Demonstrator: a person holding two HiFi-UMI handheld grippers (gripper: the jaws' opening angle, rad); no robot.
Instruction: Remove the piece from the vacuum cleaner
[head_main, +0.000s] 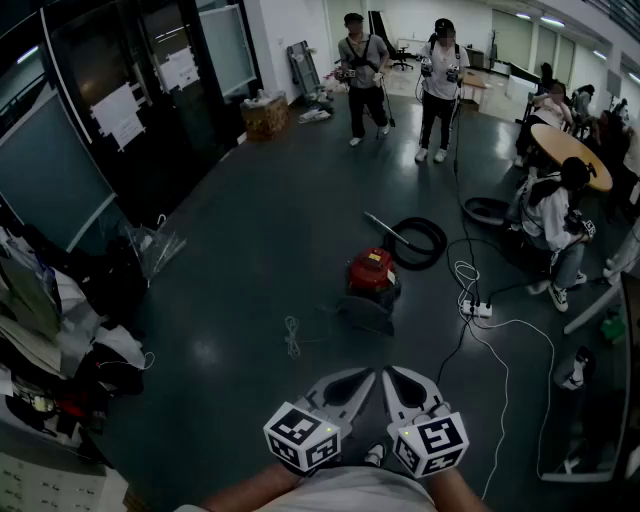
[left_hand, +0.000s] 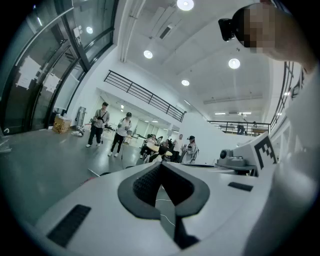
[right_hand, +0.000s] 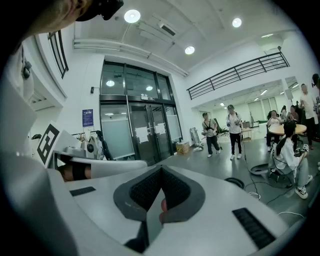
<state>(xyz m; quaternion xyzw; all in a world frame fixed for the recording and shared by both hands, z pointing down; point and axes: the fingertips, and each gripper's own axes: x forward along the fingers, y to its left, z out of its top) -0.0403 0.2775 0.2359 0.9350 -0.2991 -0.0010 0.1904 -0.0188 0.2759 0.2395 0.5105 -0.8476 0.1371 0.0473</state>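
1. Both forearms are tucked in at the person's waist. The left gripper (head_main: 368, 376) and right gripper (head_main: 391, 375) sit side by side, with their marker cubes nearest the body and the jaws pointing forward and slightly inward, so the tips almost meet
2. Left gripper (left_hand: 161, 167): its own view shows the pads meeting at the tips with nothing between them, so it's closed and empty
3. Right gripper (right_hand: 161, 171): same picture, jaws fully closed, nothing held and touching nothing
4. The red vacuum cleaner (head_main: 372, 272) stands on the floor (head_main: 250, 260) straight ahead of both grippers, well apart from them
5. Its black hose (head_main: 425, 240) lies coiled just beyond the vacuum cleaner and slightly to the right, with a thin metal wand (head_main: 385, 228) across the coil's near-left edge
6. A white power strip (head_main: 476, 309) lies ahead-right of the right gripper, and a white cable (head_main: 505, 350) trails from it back toward the person
7. Can't tell from here which piece comes off
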